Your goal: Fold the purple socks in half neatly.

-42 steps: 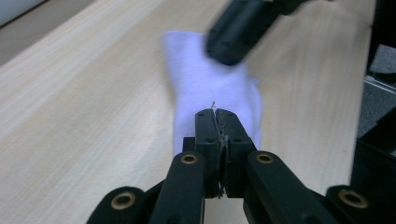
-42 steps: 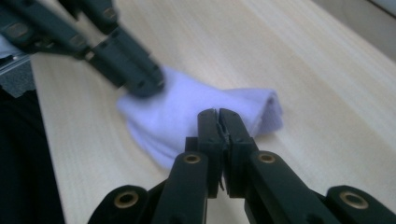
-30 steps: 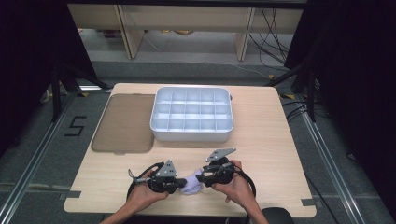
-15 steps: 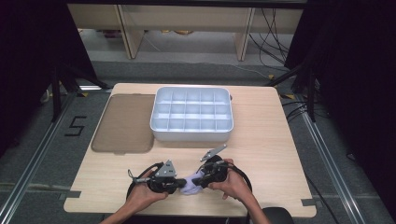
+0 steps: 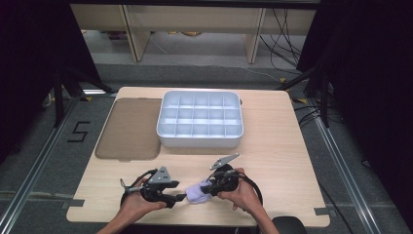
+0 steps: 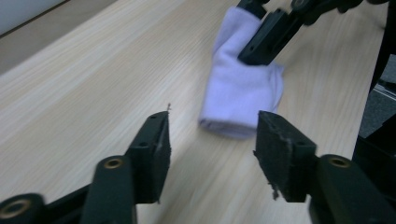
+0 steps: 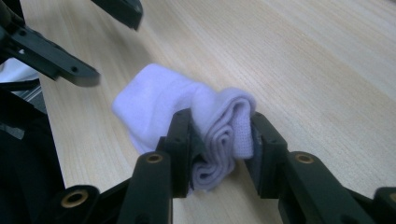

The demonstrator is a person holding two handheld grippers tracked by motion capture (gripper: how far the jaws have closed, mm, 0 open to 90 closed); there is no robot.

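High view: pale wooden table across the middle of the frame. Both of the person's hands enter from the bottom edge, forearms angled inward so the two tools meet near the lower centre

Right hand wraps the body of the black two-jaw right gripper, which points toward frame left. Its grey three-cornered plate tilts up toward the upper right and its black cable loops behind the hand. Left hand holds the black two-jaw left gripper, pointing toward frame right, cable looping at lower left

Small folded pale lilac cloth sock lies on the table between the two tools, lower centre of the high view, near the table's front edge

Right gripper view: the right gripper has both jaws pressed onto the folded end of the sock, layers of fabric bunched between the pads. The rest of the sock extends toward the upper left of that frame and rests on the wood. Parts of the left gripper sit blurred in the upper left corner

Left gripper view: the left gripper has its jaws spread wide with bare tabletop between them. The sock lies just beyond the tips, centre right, not touched by these jaws. The right gripper's jaw comes down onto it from the upper right

Background items, high view: white plastic tray with a grid of compartments at centre; flat brown rectangular lid just beside it on frame left
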